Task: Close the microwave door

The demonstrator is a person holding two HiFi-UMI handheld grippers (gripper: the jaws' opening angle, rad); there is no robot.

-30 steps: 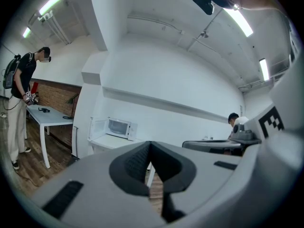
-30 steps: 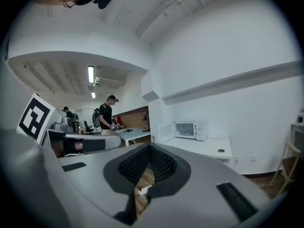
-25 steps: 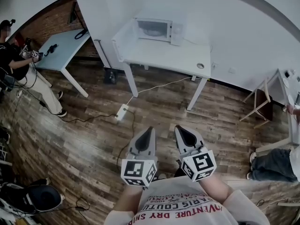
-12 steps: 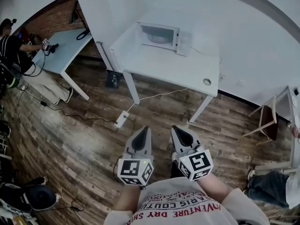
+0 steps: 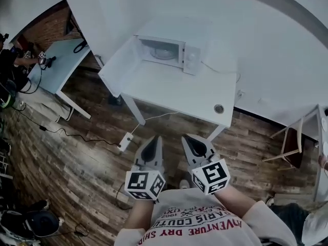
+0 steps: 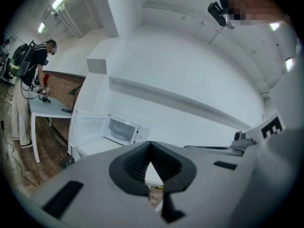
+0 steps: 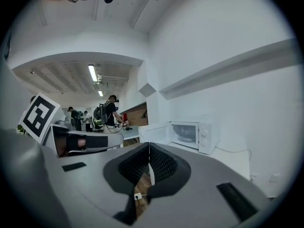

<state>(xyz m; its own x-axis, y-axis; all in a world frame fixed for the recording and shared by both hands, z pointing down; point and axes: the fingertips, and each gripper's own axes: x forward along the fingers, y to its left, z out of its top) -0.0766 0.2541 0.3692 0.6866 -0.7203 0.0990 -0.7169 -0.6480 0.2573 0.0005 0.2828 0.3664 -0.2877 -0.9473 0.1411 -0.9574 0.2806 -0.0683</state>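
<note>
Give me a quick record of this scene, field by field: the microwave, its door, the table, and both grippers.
appliance: white microwave oven, at the back of the white table
door: white microwave door, swung wide open to the left
left gripper: jaws together, empty, near the person's body, short of the table
right gripper: jaws together, empty, beside the left one
floor: dark wood planks, white power strip with cable
task state: door not yet closed
</note>
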